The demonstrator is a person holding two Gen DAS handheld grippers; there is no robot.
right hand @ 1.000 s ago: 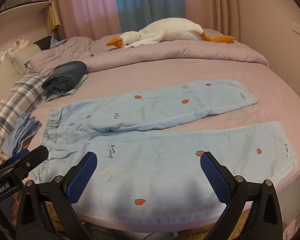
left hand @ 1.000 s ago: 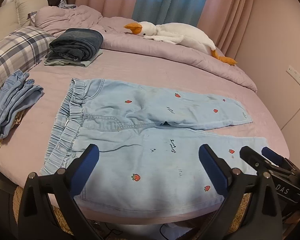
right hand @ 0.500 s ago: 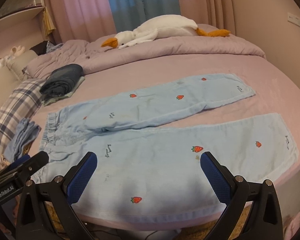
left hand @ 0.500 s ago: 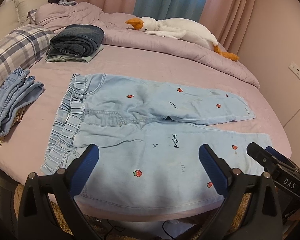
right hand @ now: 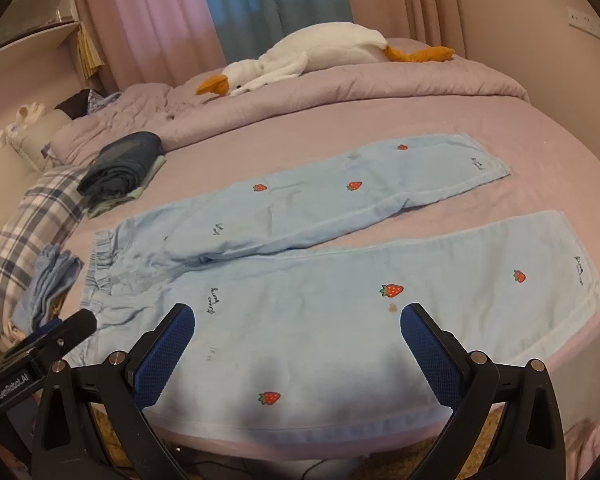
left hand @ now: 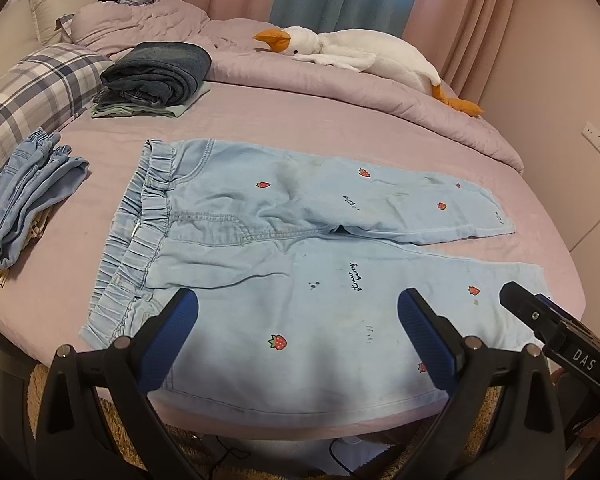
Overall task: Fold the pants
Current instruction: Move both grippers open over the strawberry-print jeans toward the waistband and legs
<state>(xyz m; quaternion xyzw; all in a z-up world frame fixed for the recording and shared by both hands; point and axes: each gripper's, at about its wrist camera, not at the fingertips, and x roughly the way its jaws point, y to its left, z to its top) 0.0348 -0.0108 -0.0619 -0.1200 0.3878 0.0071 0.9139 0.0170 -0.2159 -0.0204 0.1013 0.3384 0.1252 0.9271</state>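
Light blue pants with strawberry prints [left hand: 300, 248] lie spread flat on the pink bed [left hand: 300, 128], waistband to the left, both legs running right. They also show in the right wrist view [right hand: 320, 280]. My left gripper [left hand: 298, 314] is open and empty, above the near leg close to the waistband. My right gripper [right hand: 298, 326] is open and empty, above the near leg's middle. Each gripper's body shows at the edge of the other's view.
A folded stack of dark jeans [left hand: 156, 72] and a folded light denim pile [left hand: 24, 196] lie at the left beside a plaid pillow [left hand: 32, 92]. A plush goose [left hand: 360, 56] lies on the rumpled quilt at the back. The bed's front edge is just below the grippers.
Both grippers have moved forward and slightly lower toward the near leg of the pants. The pants have not moved; both grippers stay open.
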